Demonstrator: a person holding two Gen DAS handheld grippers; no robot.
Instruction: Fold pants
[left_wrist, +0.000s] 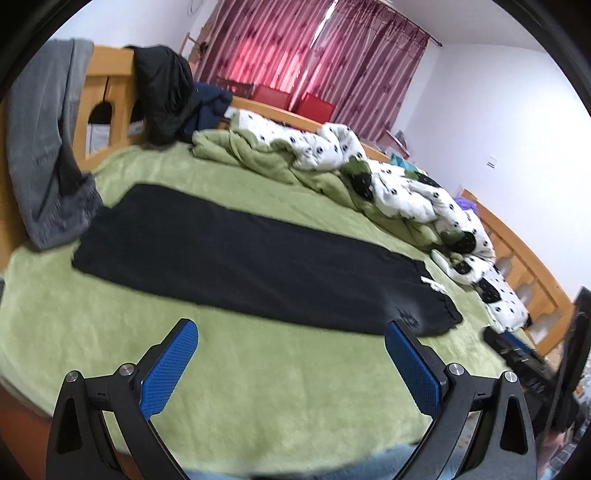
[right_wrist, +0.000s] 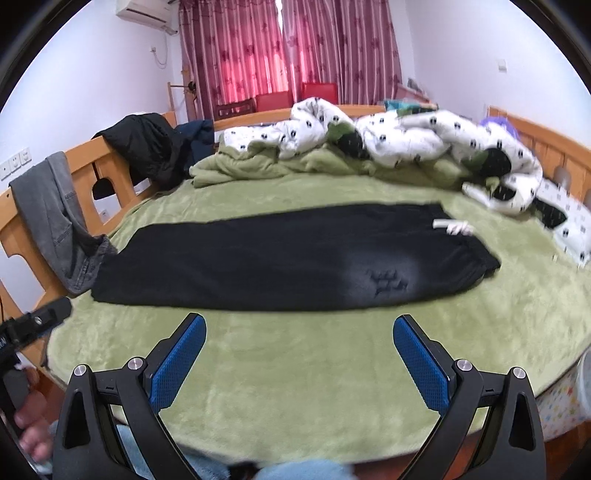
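The left gripper (left_wrist: 291, 334) and right gripper (right_wrist: 299, 328) both hang with jaws spread wide, holding and touching nothing, just short of the black pants (right_wrist: 280, 258). The pants lie flat, legs stacked in one long strip, on the green blanket (right_wrist: 295, 387), waistband to the right. A rumpled spotted duvet (right_wrist: 406, 136) lies beyond.

Room's evenly bright from my cams, daylight glowing pink through the curtains (left_wrist: 314, 55) at 12 o'clock. Heavy fisheye bend, black vignette in every corner. Slight motion blur on the bedding; black pants (right_wrist: 288, 254) lose detail, grey glare patch around 4 o'clock in the right view. Shadows soft.
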